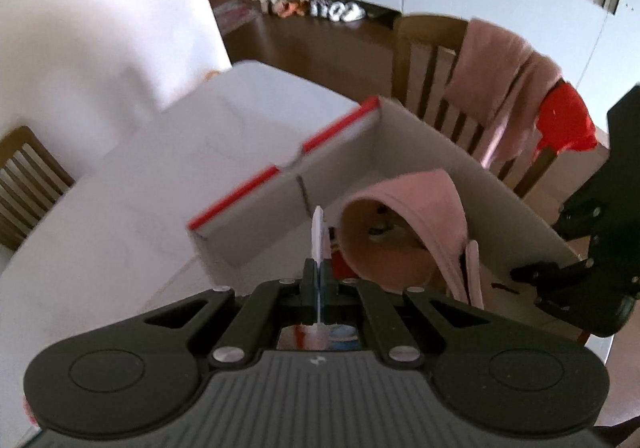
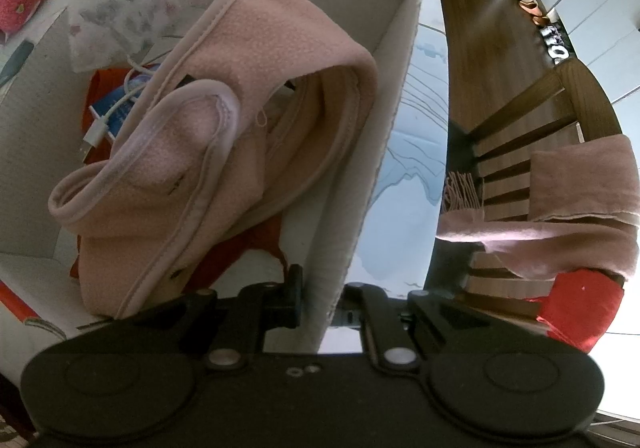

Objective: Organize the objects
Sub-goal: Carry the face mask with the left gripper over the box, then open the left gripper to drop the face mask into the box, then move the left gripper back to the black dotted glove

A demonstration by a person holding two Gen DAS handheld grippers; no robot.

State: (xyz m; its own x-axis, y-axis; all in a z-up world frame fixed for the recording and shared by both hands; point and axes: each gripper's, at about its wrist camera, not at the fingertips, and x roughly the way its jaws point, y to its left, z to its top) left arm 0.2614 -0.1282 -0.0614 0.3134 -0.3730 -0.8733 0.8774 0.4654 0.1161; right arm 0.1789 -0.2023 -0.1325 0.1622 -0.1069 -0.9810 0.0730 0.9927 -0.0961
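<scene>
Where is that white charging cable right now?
In the right wrist view, the white USB cable lies inside the cardboard box, left of the pink fleece garment, across a blue packet on something red.

A cardboard box (image 1: 420,152) is sitting on the table (image 1: 120,188), and a fleece garment (image 2: 224,120) is lying inside it, resting over a charging cable (image 2: 108,120) and a booklet (image 2: 116,108) toward the left in the right wrist view. A plastic sheet (image 2: 132,4) is lying at the box's far end. Beyond the table's edge a chair (image 1: 432,72) is standing — a scarf (image 1: 504,76) is hanging over its backrest.
</scene>
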